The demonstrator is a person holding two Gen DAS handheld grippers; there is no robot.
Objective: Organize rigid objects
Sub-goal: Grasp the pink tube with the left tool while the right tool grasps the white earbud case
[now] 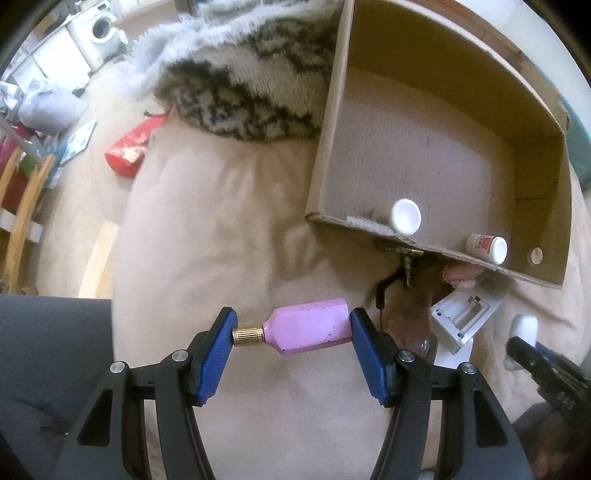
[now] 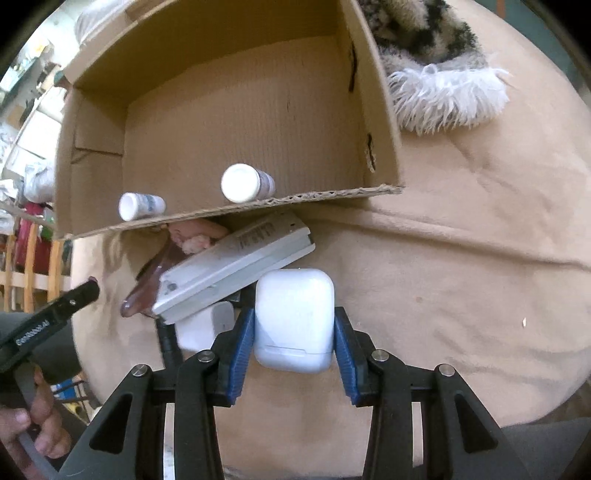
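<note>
While the left hand-held gripper clamps a pink bottle lengthwise above the beige bedding, the right hand-held gripper grips a white earbud case near the cardboard box.

Beige bedding underneath; shaggy patterned throw beside it; washing machine far back (blurred); red packet on floor.

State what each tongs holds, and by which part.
Left tongs: pink bottle, pinched end to end, gold cap against base. Right tongs: white earbud case, by its two sides.
</note>
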